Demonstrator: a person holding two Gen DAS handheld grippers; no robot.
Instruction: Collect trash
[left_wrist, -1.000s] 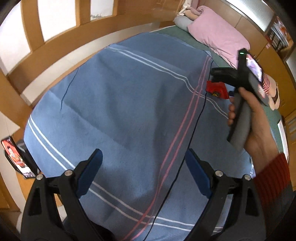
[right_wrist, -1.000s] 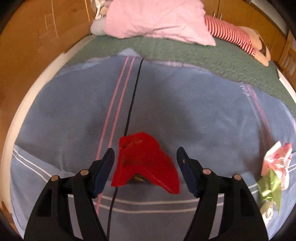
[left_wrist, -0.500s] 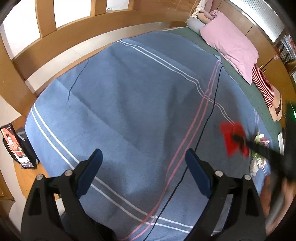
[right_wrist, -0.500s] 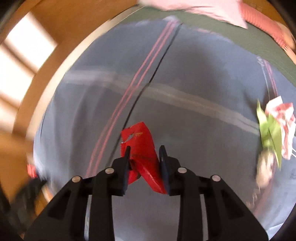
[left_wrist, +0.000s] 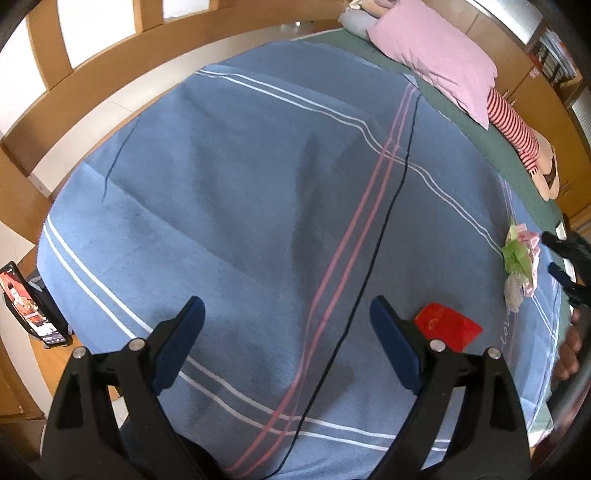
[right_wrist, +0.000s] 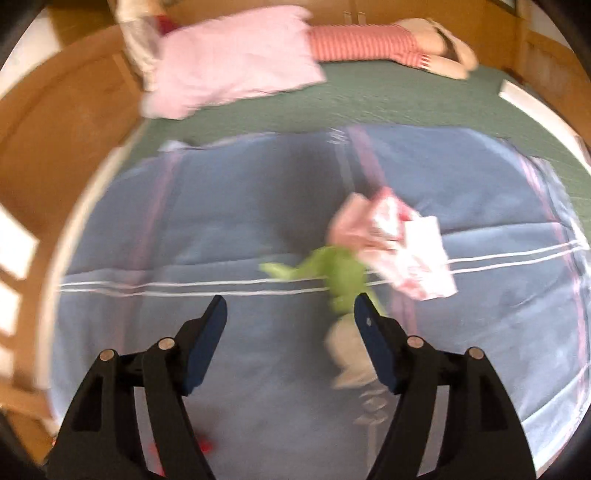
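Blue woven blanket (left_wrist: 236, 206) with white and pink stripes covers most of the bed, over a green quilted sheet (left_wrist: 476, 129); a pink pillow (left_wrist: 436, 55) and a doll in red-striped clothing (left_wrist: 513, 129) lie at the far end. A thin black cable (left_wrist: 384, 221) runs along the blanket beside the pink stripes.

Change noted: half a second ago the right gripper (right_wrist: 291, 325) was clamped on the flat red foil wrapper (left_wrist: 448, 326); now its jaws stand wide apart with nothing between them, and the wrapper lies flat on the blanket just beyond the left gripper's right finger. Judgement: the red piece has been set down nearer the other rubbish, so the pieces are being gathered to one spot rather than binned yet.

Right gripper now points at the crumpled pile: a green crinkled wrapper (right_wrist: 336, 273), a pink-and-white printed paper packet (right_wrist: 402, 251) touching it, and a pale crumpled scrap (right_wrist: 347, 354) just beside the right finger. Right wrist view is motion-blurred; finer detail is unreadable.

Left gripper (left_wrist: 284, 343) hovers wide open over bare blanket, holding nothing.

Materials: the wrappers look thin, light, creased and easily crushed. The blanket is soft and napped, and may give under pressure.
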